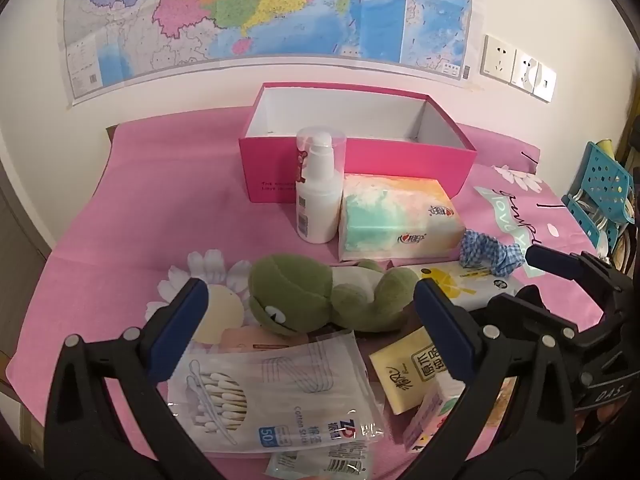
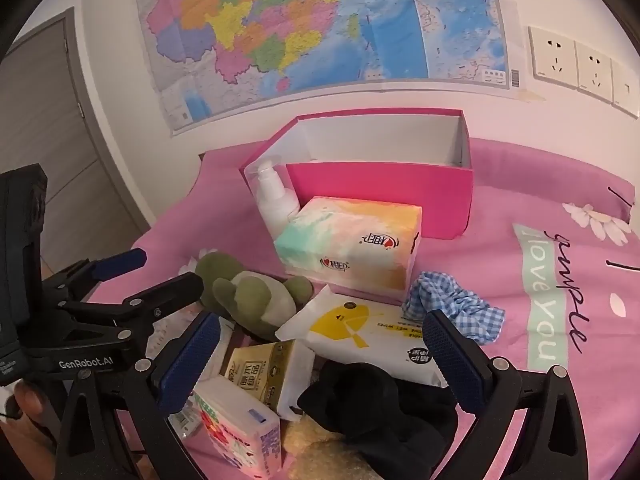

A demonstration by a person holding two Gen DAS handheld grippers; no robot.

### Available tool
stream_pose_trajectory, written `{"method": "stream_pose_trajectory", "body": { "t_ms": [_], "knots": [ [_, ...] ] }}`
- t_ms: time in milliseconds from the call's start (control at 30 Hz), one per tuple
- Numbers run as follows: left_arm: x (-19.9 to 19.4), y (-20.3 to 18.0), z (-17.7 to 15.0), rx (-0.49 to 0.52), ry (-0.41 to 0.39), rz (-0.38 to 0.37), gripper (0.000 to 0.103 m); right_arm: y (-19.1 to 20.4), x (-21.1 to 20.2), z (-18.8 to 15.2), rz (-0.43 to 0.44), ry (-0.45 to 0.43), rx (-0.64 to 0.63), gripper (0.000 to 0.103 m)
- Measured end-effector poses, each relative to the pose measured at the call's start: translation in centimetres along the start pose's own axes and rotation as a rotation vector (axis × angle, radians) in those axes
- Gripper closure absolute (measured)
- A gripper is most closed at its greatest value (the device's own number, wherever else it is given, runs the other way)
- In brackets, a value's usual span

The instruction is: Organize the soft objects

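Observation:
A green frog plush [image 1: 320,294] lies on the pink cloth, also in the right wrist view [image 2: 256,294]. My left gripper [image 1: 312,304] is open, its blue pads either side of the plush, just in front of it. My right gripper [image 2: 320,340] is open above a black sock [image 2: 372,404] and a white wet-wipe pack [image 2: 360,328]. A blue checked scrunchie [image 2: 452,304] lies right of the wipes. A pastel tissue pack [image 2: 352,244] stands before the open pink box [image 2: 380,188], which looks empty.
A white pump bottle [image 1: 318,192] stands by the box's front left. A cotton swab bag [image 1: 272,392], yellow tissue packs [image 2: 268,372] and a small printed pack [image 2: 240,424] lie near me. A blue basket [image 1: 600,196] is at the right edge.

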State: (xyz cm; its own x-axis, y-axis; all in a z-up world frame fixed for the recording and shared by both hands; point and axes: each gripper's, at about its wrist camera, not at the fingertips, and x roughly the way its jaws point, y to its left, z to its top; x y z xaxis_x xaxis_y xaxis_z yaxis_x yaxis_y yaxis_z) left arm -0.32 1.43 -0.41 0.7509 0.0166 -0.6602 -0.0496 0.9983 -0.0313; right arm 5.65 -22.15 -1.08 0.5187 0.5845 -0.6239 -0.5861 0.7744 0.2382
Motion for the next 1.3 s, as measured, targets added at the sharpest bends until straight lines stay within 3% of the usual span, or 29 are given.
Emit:
{"method": "stream_pose_trajectory", "body": {
  "t_ms": [367, 700, 800, 1000, 1100, 1167, 1300],
  "knots": [
    [0.2, 1.4, -0.2, -0.019, -0.001, 0.001, 0.001, 0.2, 0.9, 0.1, 0.013, 0.011, -0.009, 0.0],
    [1.5, 5.0, 0.0, -0.037, 0.031, -0.034, 0.001, 1.3, 2.5, 0.4, 0.091, 0.05, -0.048, 0.003],
    [2.4, 5.4, 0.0, -0.029, 0.051, -0.062, 0.005, 1.9, 3.8, 0.8, 0.122, 0.096, -0.056, 0.012],
    [4.5, 5.9, 0.2, -0.006, 0.11, -0.142, 0.016, 3.1, 6.2, 1.1, 0.173, 0.184, -0.067, 0.039],
    [5.1, 5.9, 0.3, 0.014, 0.128, -0.183, 0.02, 3.3, 7.1, 1.2, 0.187, 0.222, -0.066, 0.054],
    [5.5, 5.8, 0.4, 0.034, 0.14, -0.209, 0.022, 3.4, 7.6, 1.2, 0.191, 0.233, -0.068, 0.071],
    [6.4, 5.3, 0.2, 0.07, 0.182, -0.274, 0.032, 3.1, 7.5, 1.1, 0.207, 0.225, -0.074, 0.079]
  ]
}}
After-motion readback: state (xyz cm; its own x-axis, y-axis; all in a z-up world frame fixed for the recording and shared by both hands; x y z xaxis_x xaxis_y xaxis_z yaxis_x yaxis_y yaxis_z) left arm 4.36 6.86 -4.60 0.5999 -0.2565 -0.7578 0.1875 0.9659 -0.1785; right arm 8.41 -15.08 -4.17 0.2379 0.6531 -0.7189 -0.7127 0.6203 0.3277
